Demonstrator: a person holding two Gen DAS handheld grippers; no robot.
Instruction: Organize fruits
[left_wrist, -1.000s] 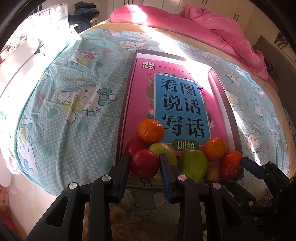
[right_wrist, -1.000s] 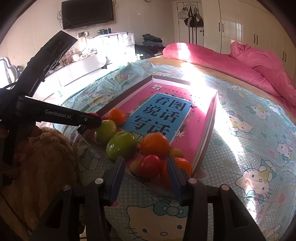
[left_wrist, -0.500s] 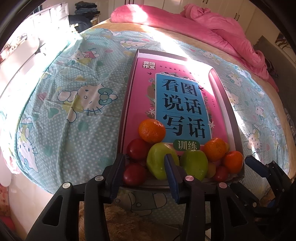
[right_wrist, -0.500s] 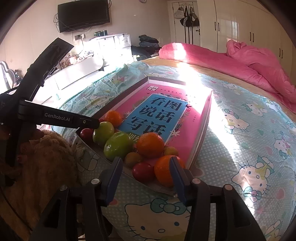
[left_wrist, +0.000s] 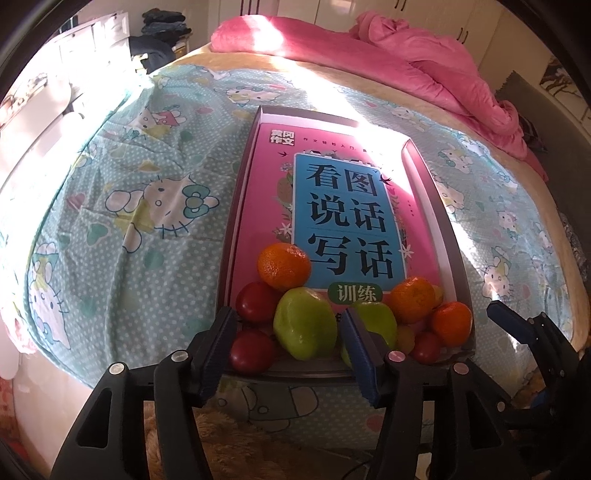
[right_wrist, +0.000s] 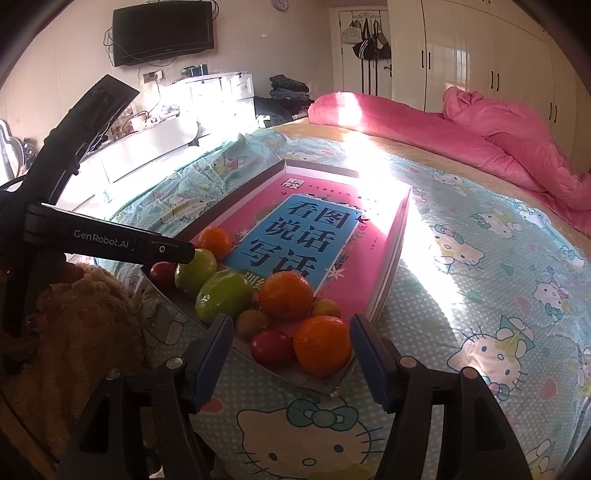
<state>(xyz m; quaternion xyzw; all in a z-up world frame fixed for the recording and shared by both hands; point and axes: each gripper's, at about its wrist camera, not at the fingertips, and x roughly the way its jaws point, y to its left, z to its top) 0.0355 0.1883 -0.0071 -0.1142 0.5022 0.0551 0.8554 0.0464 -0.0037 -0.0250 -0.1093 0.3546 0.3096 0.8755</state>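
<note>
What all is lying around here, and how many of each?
oranges: three, orange, near end of the tray
red fruits: three, dark red, same pile
green fruits: two, green, middle of pile
small fruits: two, yellowish, tucked among the others
book: one, pink with blue panel, lying in tray
tray: one, dark rim, on the sheet
sheet: one, turquoise cat print, over the bed
quilt: one, pink, far end of bed
TV: one, black, on wall
wardrobe: one, white, behind bed
left gripper: black, jaws just opened, gripping nothing
right gripper: black, jaws just opened, gripping nothing
</note>
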